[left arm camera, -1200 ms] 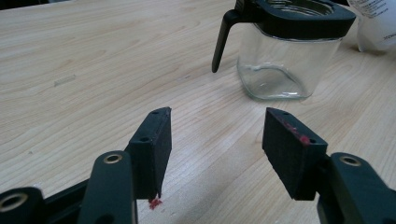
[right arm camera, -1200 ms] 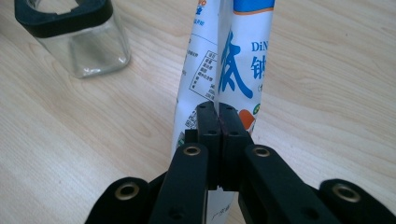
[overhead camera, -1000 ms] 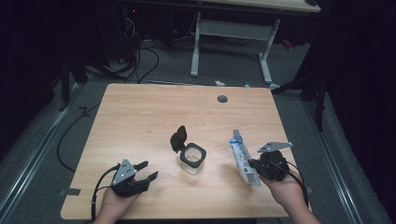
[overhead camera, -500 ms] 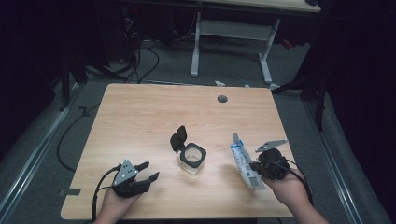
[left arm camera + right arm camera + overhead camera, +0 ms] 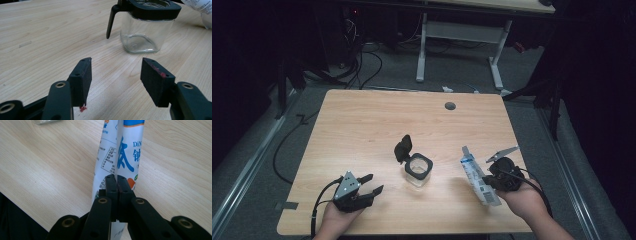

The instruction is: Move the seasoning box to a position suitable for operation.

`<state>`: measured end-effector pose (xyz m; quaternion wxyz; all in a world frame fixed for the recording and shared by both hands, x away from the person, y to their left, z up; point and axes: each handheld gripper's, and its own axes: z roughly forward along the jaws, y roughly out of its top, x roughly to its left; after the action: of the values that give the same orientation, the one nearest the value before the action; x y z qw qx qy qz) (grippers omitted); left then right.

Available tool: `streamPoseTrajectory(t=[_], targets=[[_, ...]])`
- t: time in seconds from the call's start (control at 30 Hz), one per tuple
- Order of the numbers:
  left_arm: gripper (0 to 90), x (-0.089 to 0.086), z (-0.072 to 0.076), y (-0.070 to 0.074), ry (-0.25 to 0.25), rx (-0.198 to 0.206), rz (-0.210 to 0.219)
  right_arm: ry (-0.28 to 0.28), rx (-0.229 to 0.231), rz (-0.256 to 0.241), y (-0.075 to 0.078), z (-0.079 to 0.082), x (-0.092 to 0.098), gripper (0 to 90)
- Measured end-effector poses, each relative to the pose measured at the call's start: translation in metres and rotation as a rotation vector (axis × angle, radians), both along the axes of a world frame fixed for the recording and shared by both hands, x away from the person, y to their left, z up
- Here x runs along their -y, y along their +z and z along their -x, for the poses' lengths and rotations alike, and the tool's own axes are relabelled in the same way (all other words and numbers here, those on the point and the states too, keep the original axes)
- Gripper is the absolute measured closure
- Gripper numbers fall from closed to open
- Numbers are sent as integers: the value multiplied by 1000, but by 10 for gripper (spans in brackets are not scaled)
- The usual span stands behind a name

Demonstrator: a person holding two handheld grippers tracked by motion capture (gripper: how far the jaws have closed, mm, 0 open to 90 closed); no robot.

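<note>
Both tongs sit at the near edge of the table (image 5: 362,110): the right tongs (image 5: 116,178) are pinched flat on a white and blue packet (image 5: 478,176), while the left tongs (image 5: 115,75) gape wide with nothing between them, aimed at the glass jar (image 5: 418,170). Since a second ago the packet has swung more upright and slid slightly nearer; the jar stands mid-table, lid flipped open, just left of it. Pouring looks next.

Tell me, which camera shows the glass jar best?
The left gripper view: the glass jar stands close, with its clear body and black collar plain. The high view shows it small, mid-table. The right gripper view catches a mere sliver at the top edge.
</note>
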<state>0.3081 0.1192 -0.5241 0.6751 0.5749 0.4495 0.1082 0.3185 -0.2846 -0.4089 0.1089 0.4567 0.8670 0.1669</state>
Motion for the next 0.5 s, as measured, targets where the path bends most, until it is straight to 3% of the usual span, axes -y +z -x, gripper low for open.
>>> streamPoseTrajectory(t=[0.3,0.5], targets=[[427,1,1,0,-7,2,0,18,-56,74,2,-7,-4,900],[426,4,3,1,-19,6,13,26,-58,82,4,-10,-8,900]])
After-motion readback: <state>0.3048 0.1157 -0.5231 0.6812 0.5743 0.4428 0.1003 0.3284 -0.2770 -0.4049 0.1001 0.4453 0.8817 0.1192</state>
